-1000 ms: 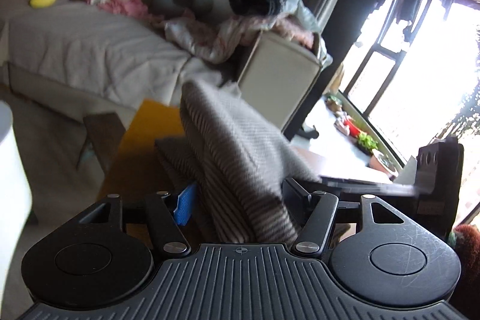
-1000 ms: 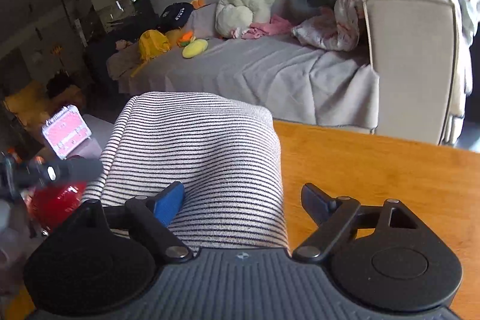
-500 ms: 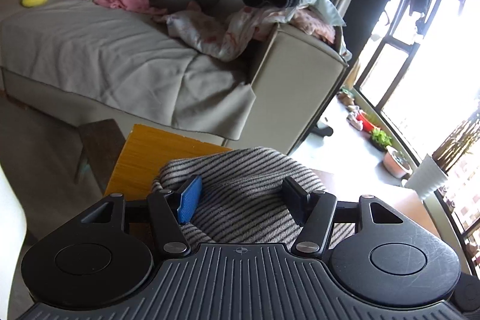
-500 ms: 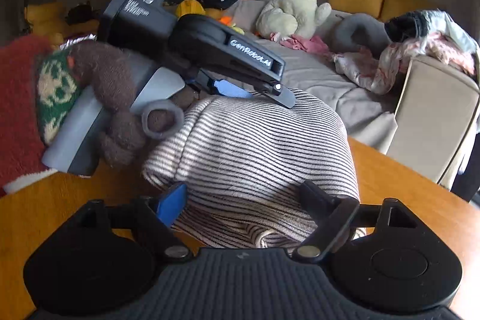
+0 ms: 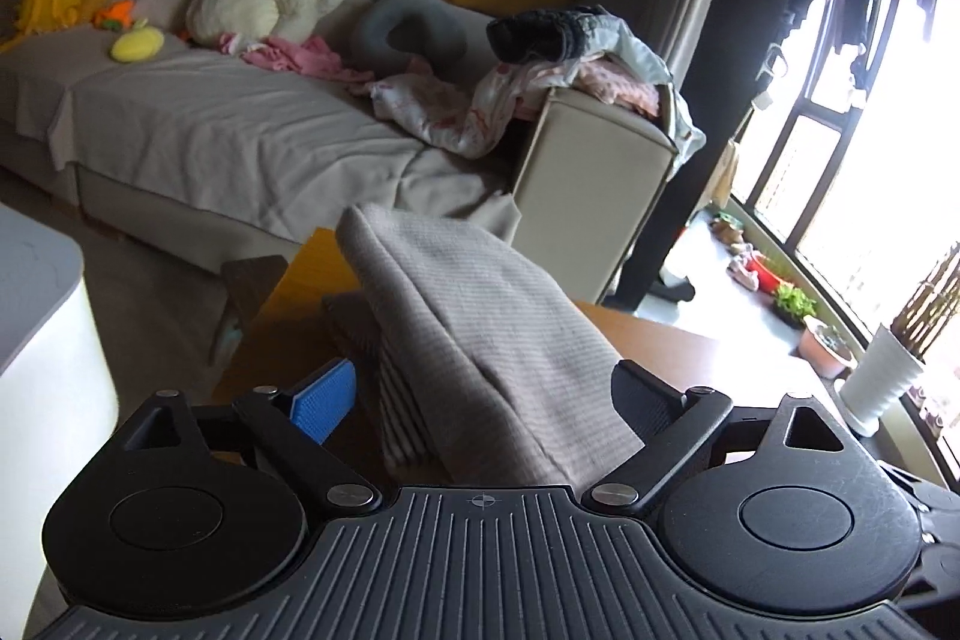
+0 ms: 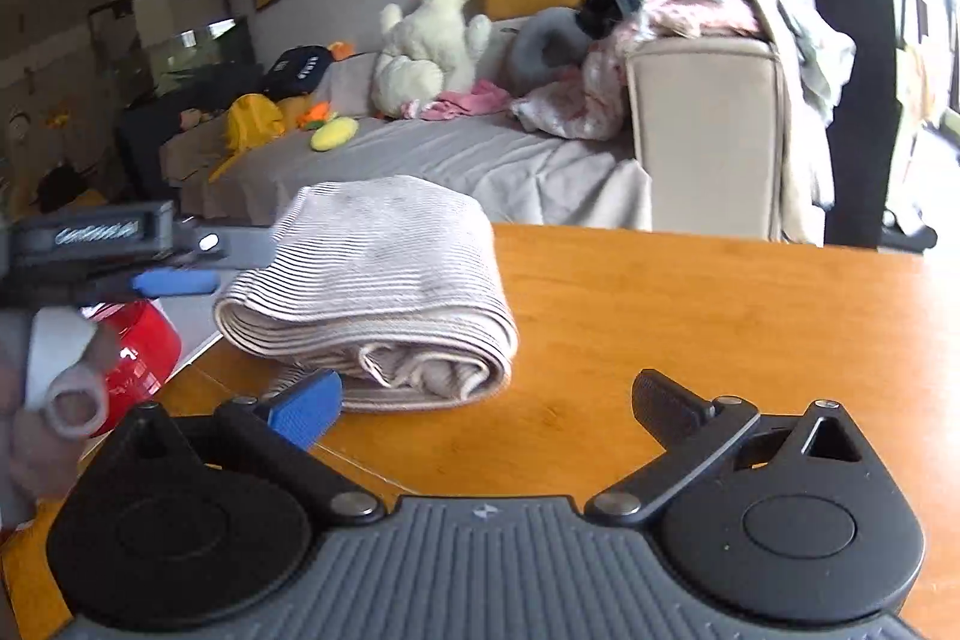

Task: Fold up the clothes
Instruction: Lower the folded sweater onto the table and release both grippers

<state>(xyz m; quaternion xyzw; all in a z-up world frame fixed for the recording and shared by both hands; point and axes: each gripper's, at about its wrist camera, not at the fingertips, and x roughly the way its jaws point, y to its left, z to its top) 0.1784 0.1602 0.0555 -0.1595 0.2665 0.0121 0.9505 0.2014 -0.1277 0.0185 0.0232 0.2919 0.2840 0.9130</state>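
Folded striped garment (image 6: 384, 280) lies on the wooden worktop (image 6: 690, 328); both grippers spread wide, holding nothing.

I see the right gripper (image 6: 480, 400) level and low over the worktop, just short of the bundle's rolled edge, its blue-padded finger beside the cloth. The left gripper (image 5: 480, 394) points along the bundle; cloth rises between its parted fingers, and I cannot tell if they touch it. From the right wrist view it reaches in from the left.

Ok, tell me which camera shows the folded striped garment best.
The right wrist view: the striped garment lies whole on the wooden table, its rolled layers and edges visible beyond the open right gripper. The left wrist view shows only a close, partial slab of it between open fingers.
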